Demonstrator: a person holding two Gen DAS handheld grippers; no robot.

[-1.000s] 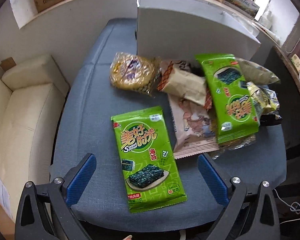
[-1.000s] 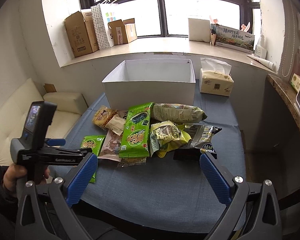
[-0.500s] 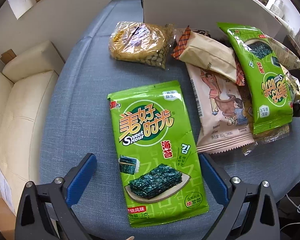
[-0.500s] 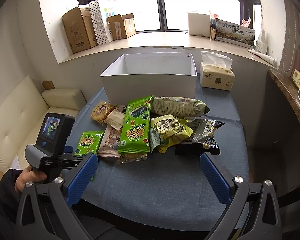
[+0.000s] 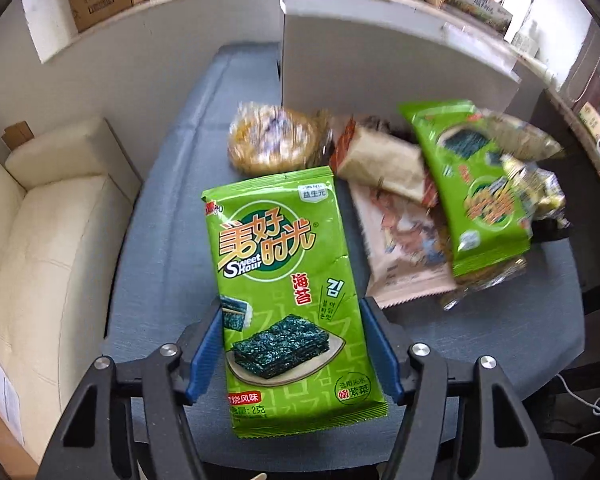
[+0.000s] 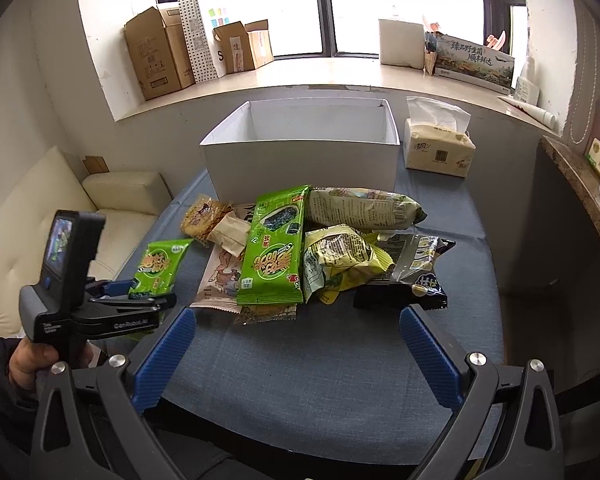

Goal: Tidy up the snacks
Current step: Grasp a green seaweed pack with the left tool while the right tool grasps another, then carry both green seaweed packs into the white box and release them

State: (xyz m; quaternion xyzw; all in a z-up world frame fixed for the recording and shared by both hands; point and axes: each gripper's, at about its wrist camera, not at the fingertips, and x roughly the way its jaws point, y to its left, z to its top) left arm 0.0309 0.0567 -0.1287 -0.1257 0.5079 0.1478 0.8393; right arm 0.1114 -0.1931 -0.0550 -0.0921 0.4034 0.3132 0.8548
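Observation:
A small green seaweed packet (image 5: 276, 264) sits between the blue pads of my left gripper (image 5: 292, 304), whose jaws are closing and press on both of its long edges. In the right wrist view the same packet (image 6: 160, 266) tilts up off the blue cloth in the left gripper (image 6: 116, 288), which a hand holds. The snack pile beside it has a longer green seaweed packet (image 6: 274, 256), a yellow round pack (image 5: 272, 144) and several other bags. The open white box (image 6: 300, 164) stands behind the pile. My right gripper (image 6: 296, 320) hangs open over the table's front with nothing in it.
A tissue pack (image 6: 436, 148) stands right of the box. A cream sofa (image 5: 40, 260) runs along the table's left side. Cardboard boxes (image 6: 160, 52) line the windowsill, and a stone counter (image 6: 580, 184) edges the right. Bare blue cloth (image 6: 320, 360) lies in front of the pile.
The left gripper's jaws came in from wide apart onto the small seaweed packet, and the packet's far end has risen off the cloth. The right gripper has stayed put.

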